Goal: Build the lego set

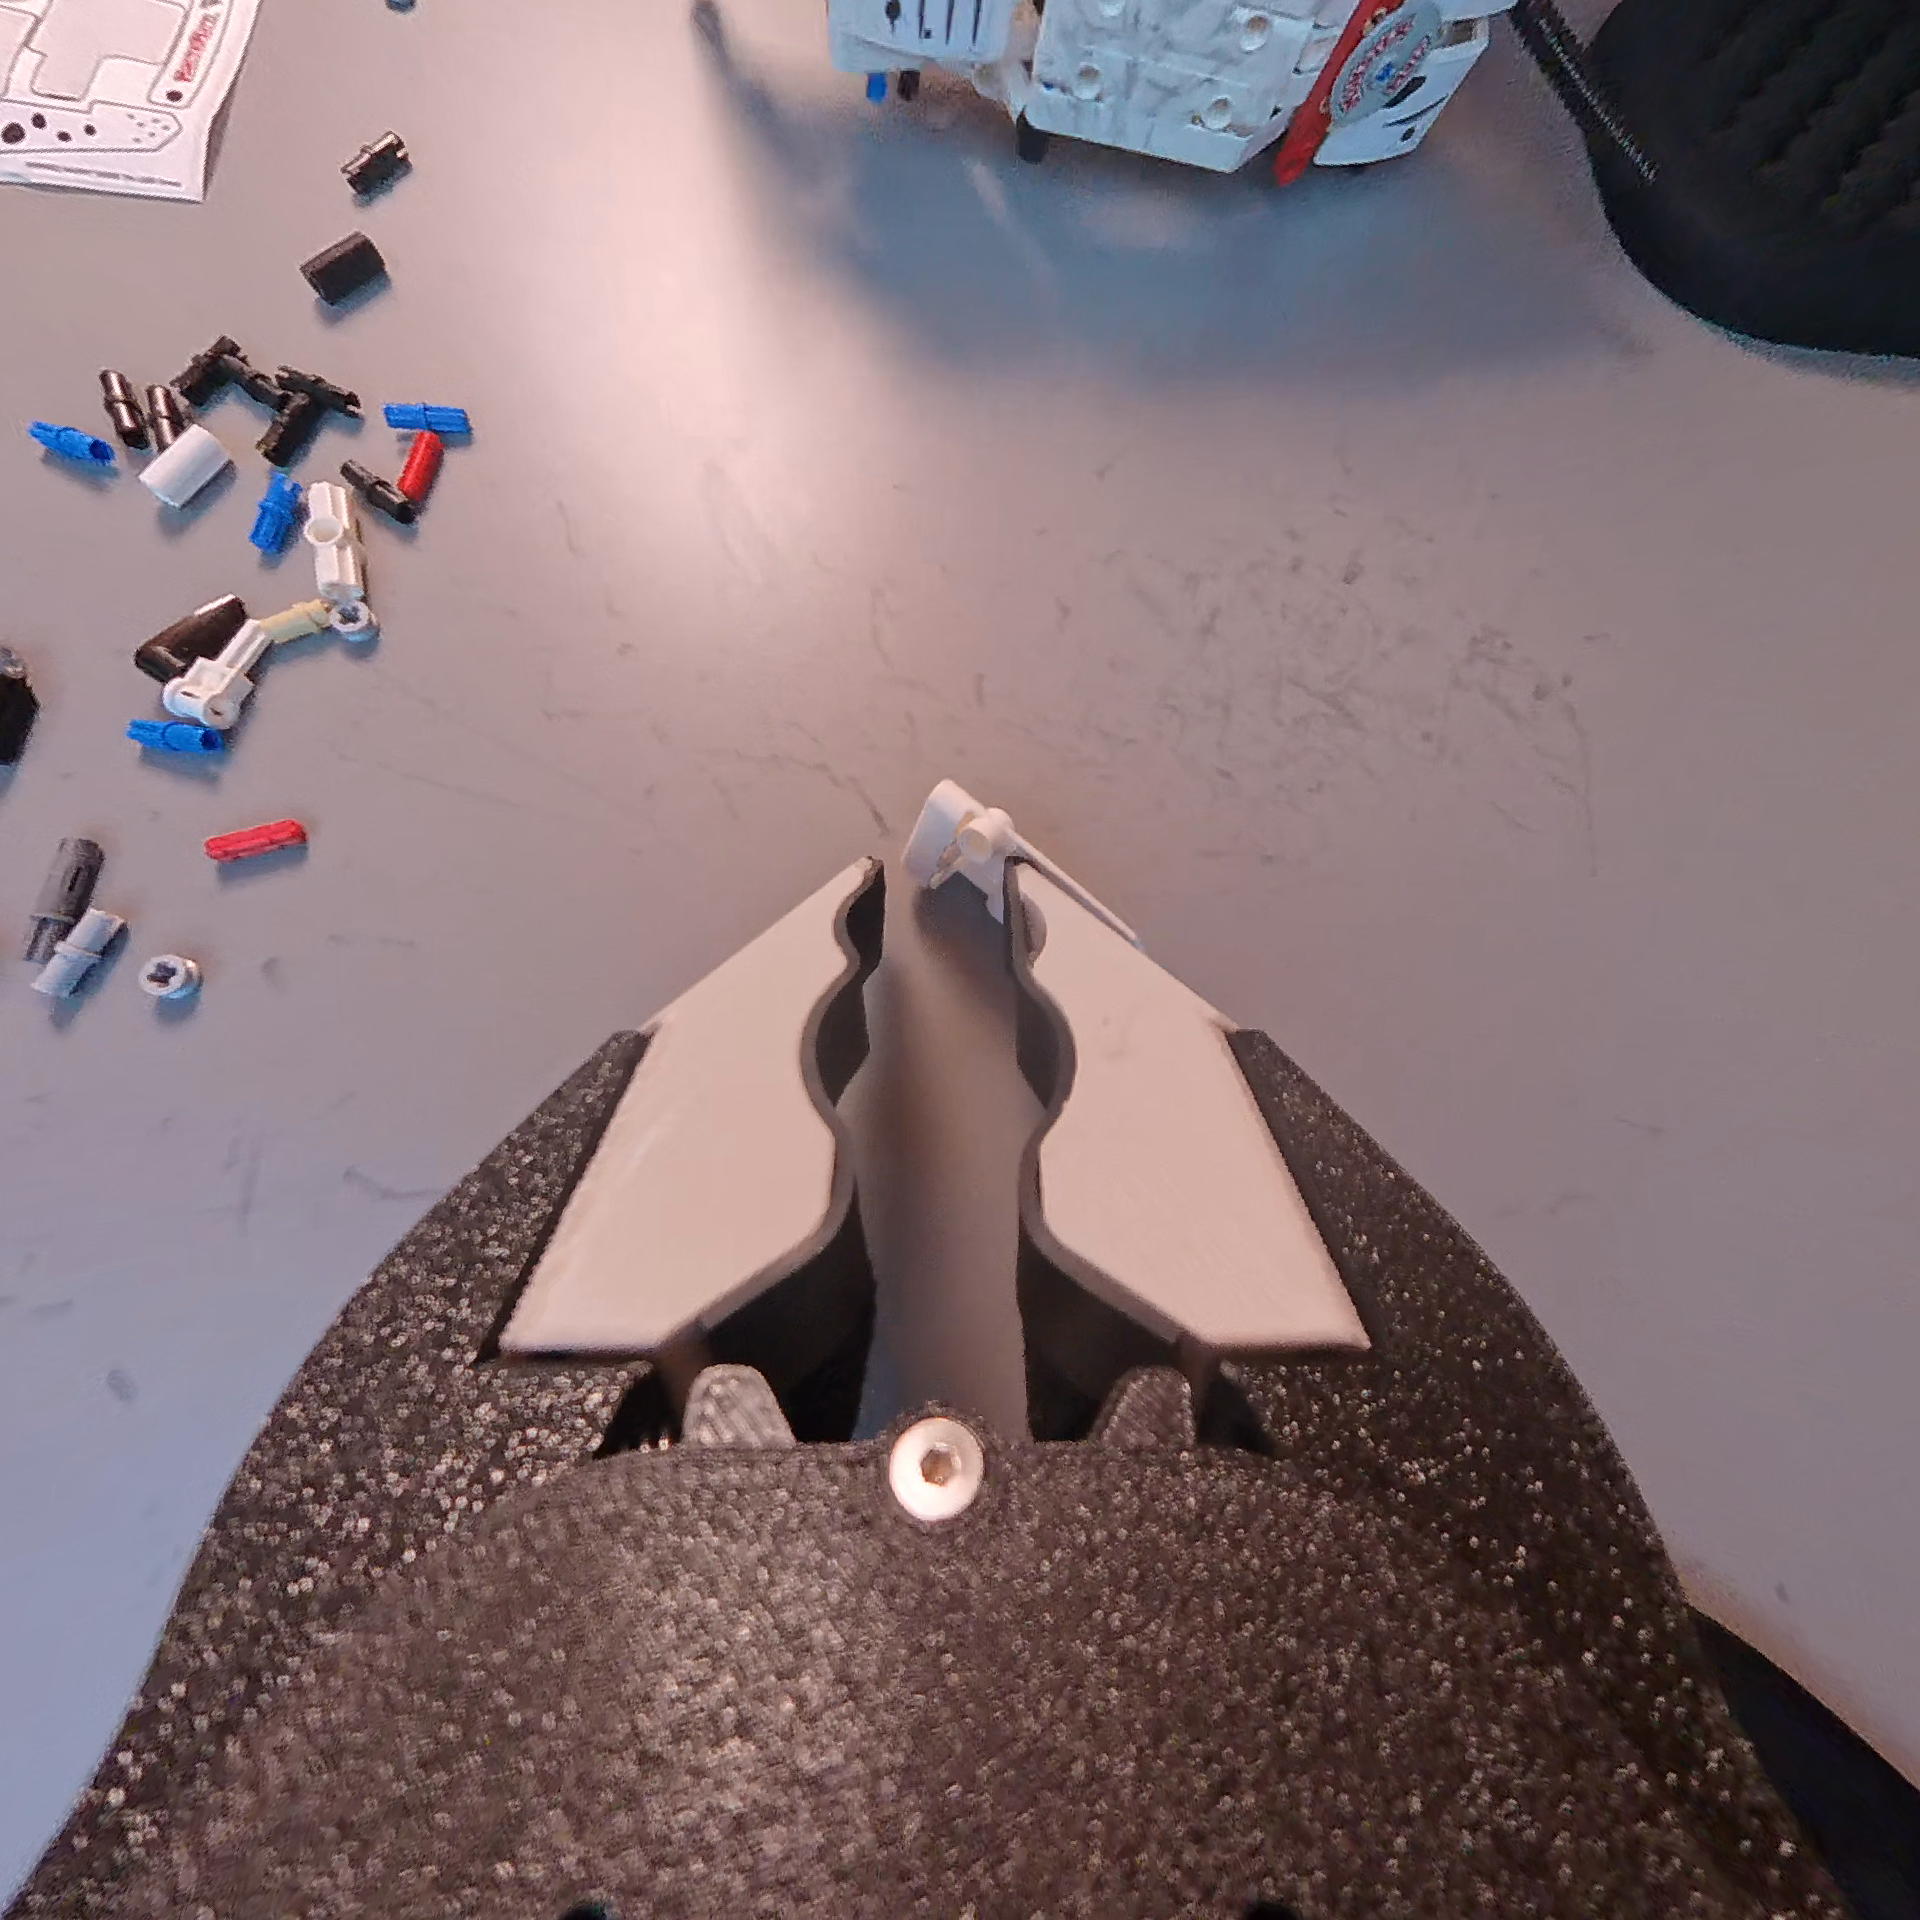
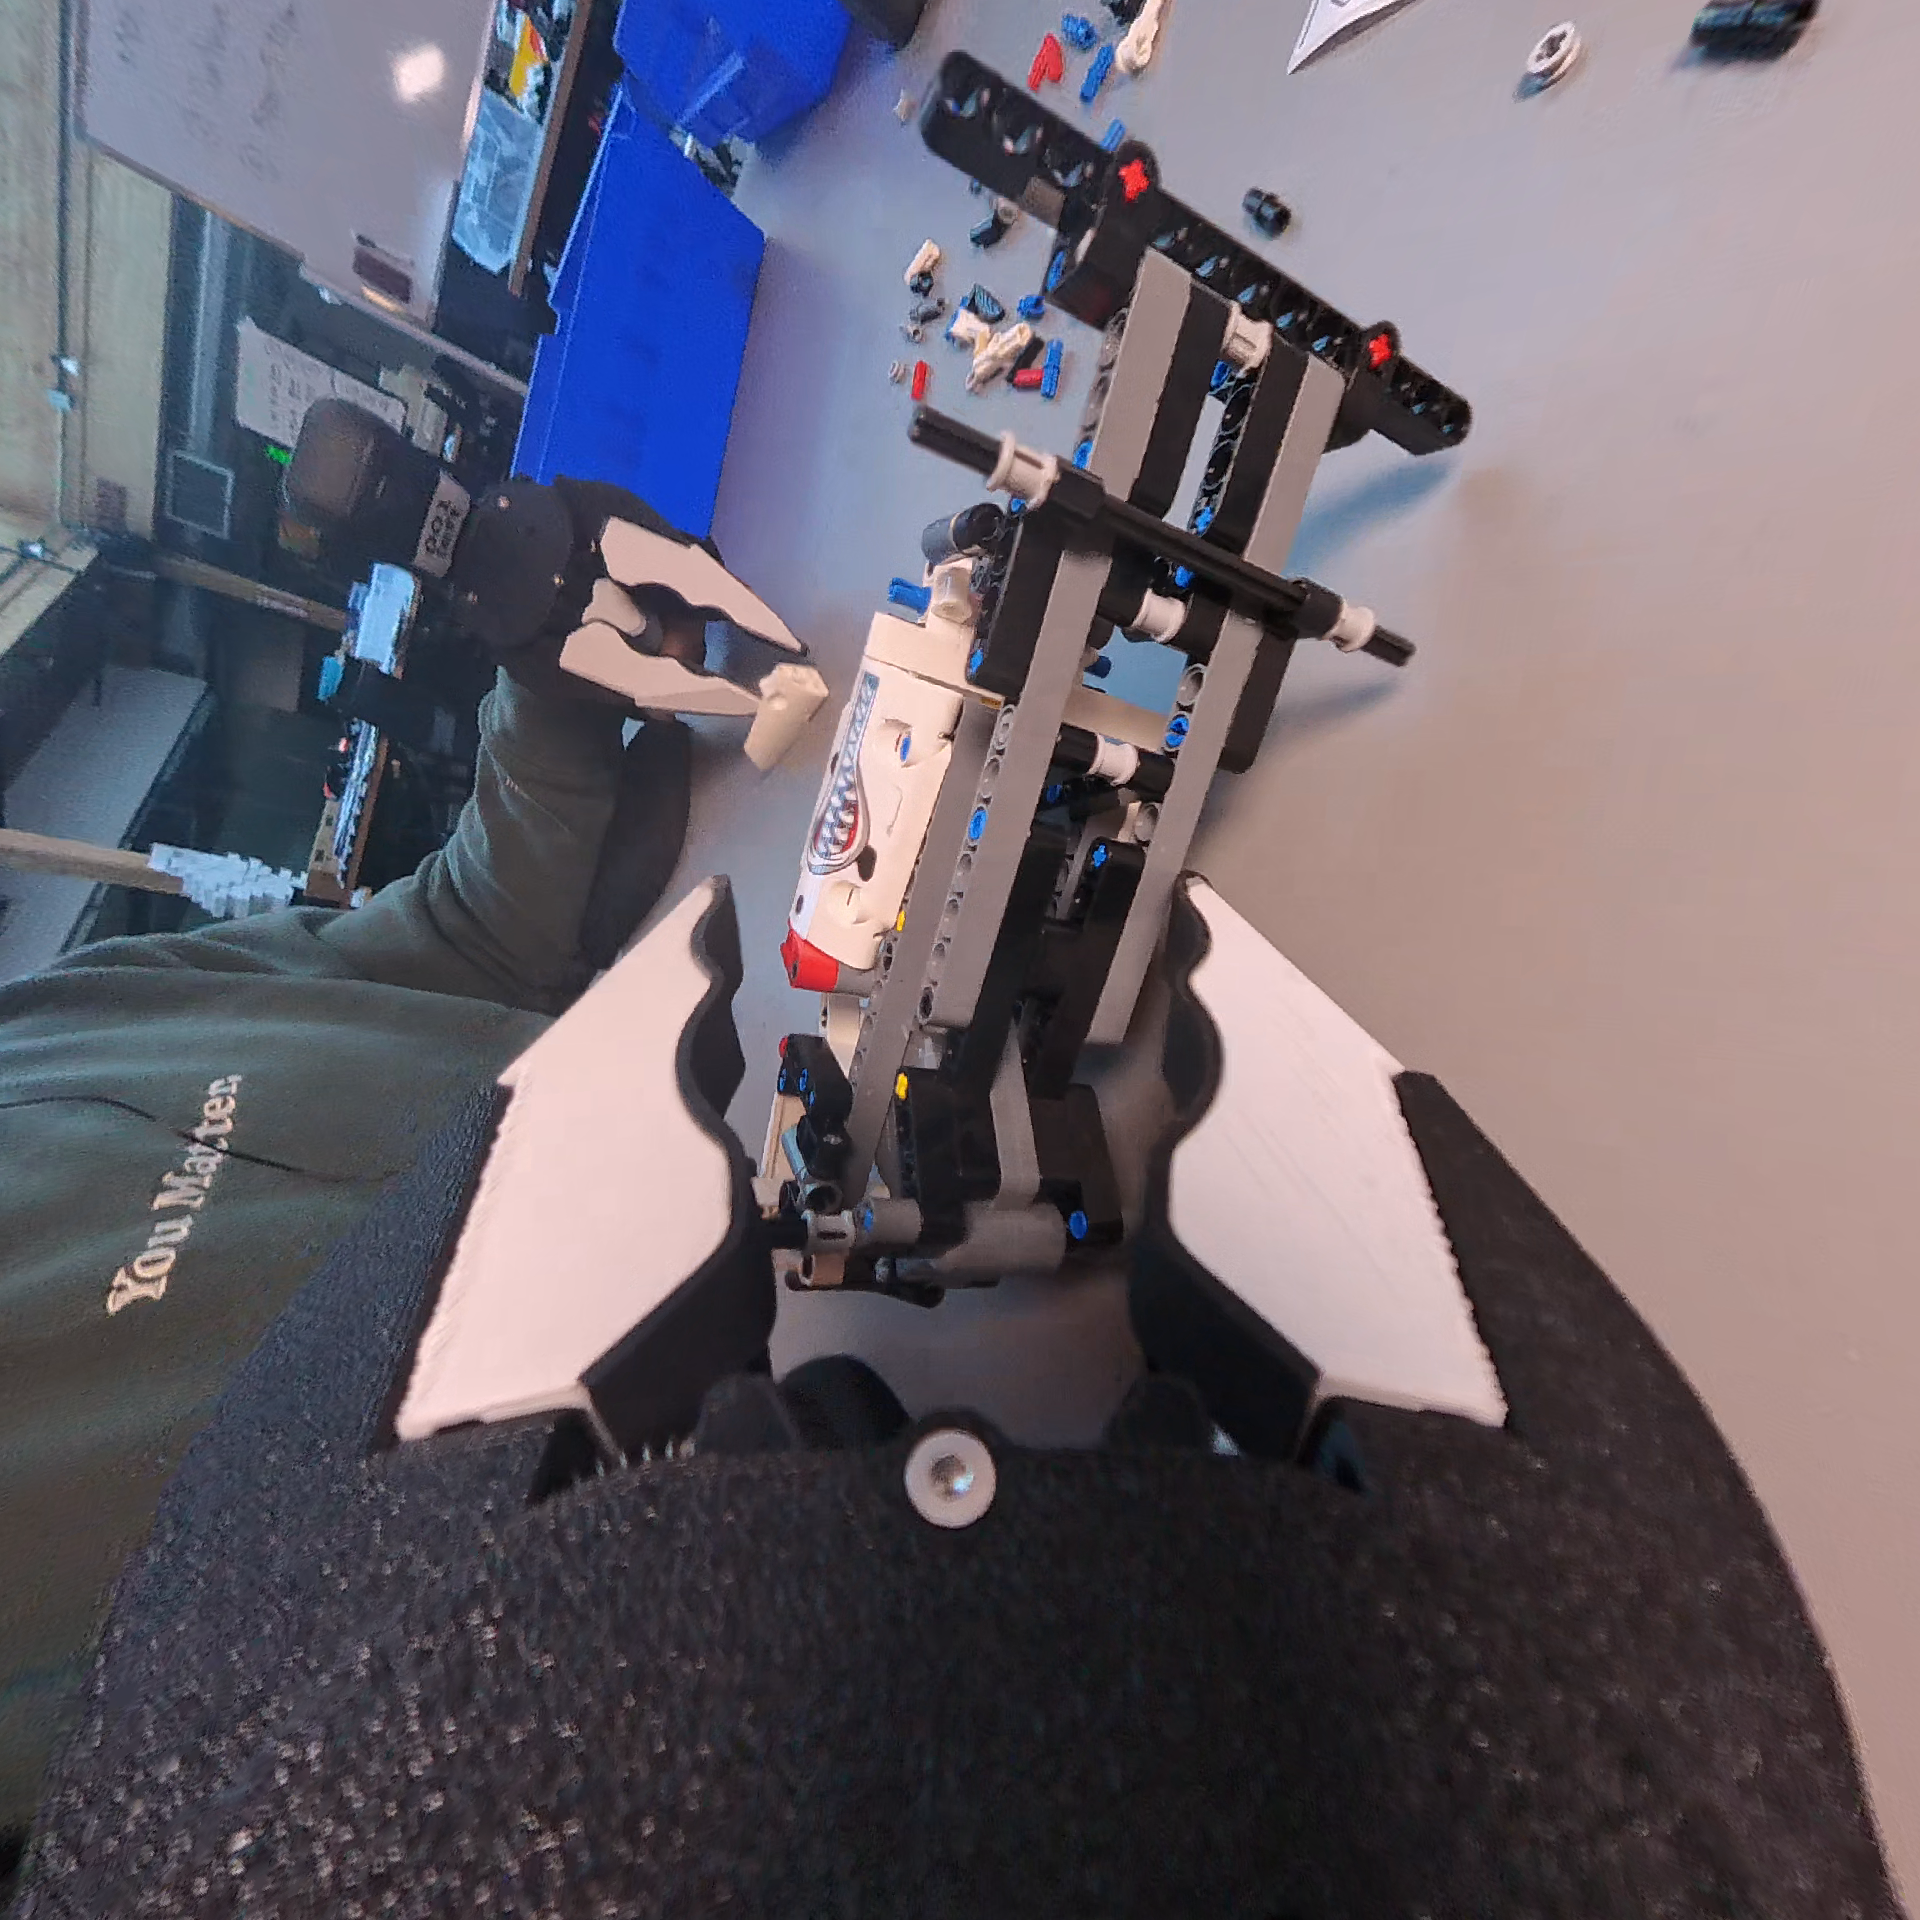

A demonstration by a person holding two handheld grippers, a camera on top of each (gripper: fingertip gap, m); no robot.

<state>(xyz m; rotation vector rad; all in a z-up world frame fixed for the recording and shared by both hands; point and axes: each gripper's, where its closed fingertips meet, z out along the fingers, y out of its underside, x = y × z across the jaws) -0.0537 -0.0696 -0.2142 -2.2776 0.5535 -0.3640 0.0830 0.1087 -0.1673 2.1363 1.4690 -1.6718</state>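
Left gripper (image 1: 940, 883) is hovering low over the grey surface (image 1: 1299, 644), pointing forward and slightly down. Its jaws are nearly pressed together at the tips, pinching a small white piece (image 1: 961, 836) against the right fingertip; the piece is sticking out past the tips.

Right gripper (image 2: 951, 894) is rolled on its side, so the surface is reading as tilted in my right wrist view. Its jaws are spread wide around the lego model (image 2: 1049, 748). The model's black and grey frame is sitting between the two fingers, close to the right finger (image 2: 1288, 1122); I cannot tell whether either finger is actually touching it. The white body panel (image 2: 883, 821) with the red tip is facing my left side.

Left wrist view only: loose parts pile (image 1: 239, 520) in blue, black, white and red, lying well left of the left gripper; a printed sheet (image 1: 114, 83) at the top-left corner; a dark fabric item (image 1: 1766, 177) at the top right. The model here is showing only as a white chunk at the top edge, well ahead of the jaws.

Right wrist view only: the left gripper from outside, holding the white piece just beside the model's white panel, not touching it; a green sleeve (image 2: 499, 831) behind it; blue bins (image 2: 665, 312) at the surface's far edge; more scattered small parts beyond the model.
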